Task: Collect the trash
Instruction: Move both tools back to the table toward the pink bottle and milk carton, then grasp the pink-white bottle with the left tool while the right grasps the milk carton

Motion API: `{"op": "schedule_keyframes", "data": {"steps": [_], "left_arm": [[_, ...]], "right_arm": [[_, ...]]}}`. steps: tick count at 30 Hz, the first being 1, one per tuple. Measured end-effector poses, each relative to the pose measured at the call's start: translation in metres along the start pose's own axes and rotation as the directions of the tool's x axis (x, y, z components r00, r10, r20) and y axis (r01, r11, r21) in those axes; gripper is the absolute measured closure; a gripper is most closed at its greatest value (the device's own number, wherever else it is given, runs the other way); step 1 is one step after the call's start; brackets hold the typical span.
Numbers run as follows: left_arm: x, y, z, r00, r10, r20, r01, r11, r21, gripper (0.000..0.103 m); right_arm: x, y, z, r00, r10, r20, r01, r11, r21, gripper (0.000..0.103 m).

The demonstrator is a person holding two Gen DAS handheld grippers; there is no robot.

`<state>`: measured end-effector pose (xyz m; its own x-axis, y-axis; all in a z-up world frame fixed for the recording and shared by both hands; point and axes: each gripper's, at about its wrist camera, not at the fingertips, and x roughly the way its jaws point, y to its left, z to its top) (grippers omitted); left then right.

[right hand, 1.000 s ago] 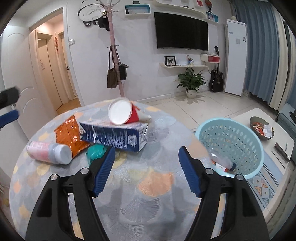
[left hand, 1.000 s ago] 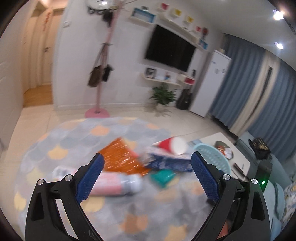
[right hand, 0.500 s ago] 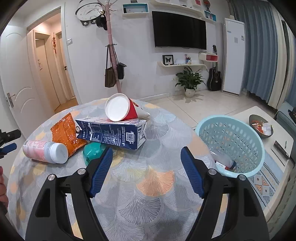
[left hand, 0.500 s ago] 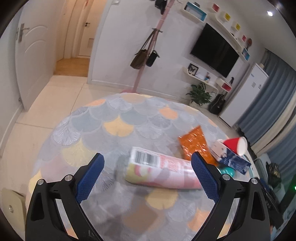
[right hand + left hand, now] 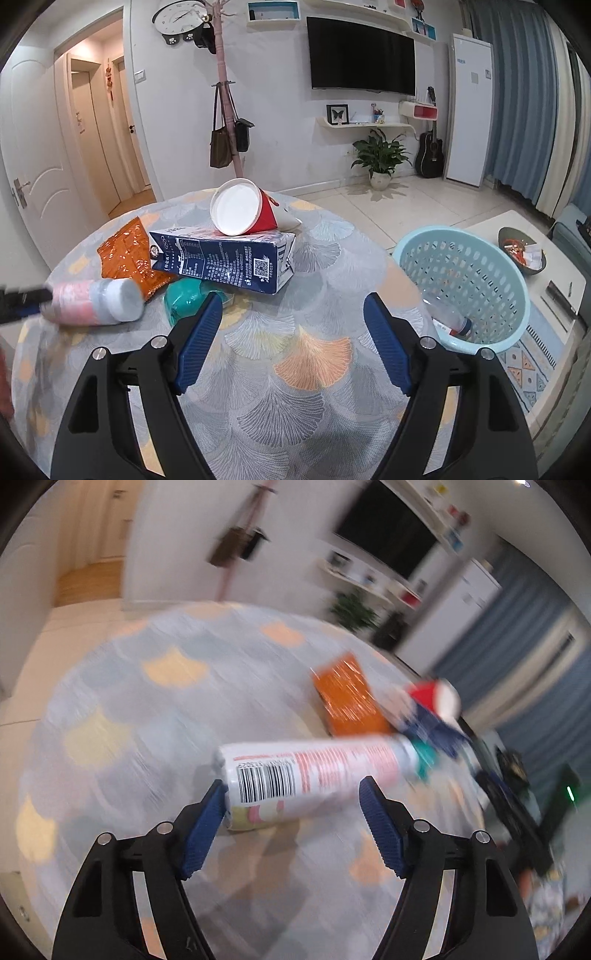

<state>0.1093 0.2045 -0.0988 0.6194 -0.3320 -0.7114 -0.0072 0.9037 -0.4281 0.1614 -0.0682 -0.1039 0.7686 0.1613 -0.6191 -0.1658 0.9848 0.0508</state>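
A pink-and-white bottle [image 5: 314,771] lies on its side on the round patterned table [image 5: 295,387]. My left gripper [image 5: 291,794] is at the bottle's barcode end, its jaws closing; the left pad touches the base and the right pad does not press. In the right wrist view the bottle [image 5: 96,302] shows at far left with the blurred left gripper [image 5: 22,302] on it. An orange wrapper [image 5: 125,254], a blue carton [image 5: 225,258], a red paper cup [image 5: 243,212] and a teal object [image 5: 184,299] lie together. My right gripper [image 5: 293,306] hovers over the table, jaws opening, nothing between them.
A light blue perforated basket [image 5: 517,306] stands right of the table, a clear plastic bottle [image 5: 447,317] inside it. Behind it is a white low table [image 5: 554,273] with a dark bowl [image 5: 521,251]. A coat stand [image 5: 225,110] and doors lie beyond.
My left gripper has swung left and come down to the pink bottle, and its jaws have narrowed around the barcode end. The right gripper has stayed put, its jaws a little wider.
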Motion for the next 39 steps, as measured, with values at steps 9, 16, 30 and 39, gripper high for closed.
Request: {"op": "schedule_keyframes", "data": {"steps": [9, 16, 30, 39], "left_arm": [[-0.017, -0.07, -0.047, 0.988, -0.103, -0.111, 0.131, 0.952, 0.277, 0.028], [-0.014, -0.08, -0.046, 0.976, -0.122, -0.177, 0.178, 0.922, 0.343, 0.015], [-0.047, -0.079, -0.054, 0.998, -0.014, -0.062, 0.035, 0.938, 0.346, 0.014], [0.044, -0.119, -0.021, 0.969, 0.246, -0.009, -0.22, 0.882, 0.417, 0.014]], "right_arm": [[0.0, 0.002, -0.001, 1.0, 0.001, 0.001, -0.001, 1.0, -0.013, 0.027], [0.008, -0.006, 0.0, 0.996, 0.071, -0.058, -0.07, 0.997, 0.021, 0.027], [0.009, -0.001, 0.019, 0.993, 0.087, -0.086, -0.089, 0.996, -0.022, 0.027], [0.029, -0.002, 0.062, 0.982, 0.147, -0.122, -0.163, 0.978, -0.13, 0.019]]}}
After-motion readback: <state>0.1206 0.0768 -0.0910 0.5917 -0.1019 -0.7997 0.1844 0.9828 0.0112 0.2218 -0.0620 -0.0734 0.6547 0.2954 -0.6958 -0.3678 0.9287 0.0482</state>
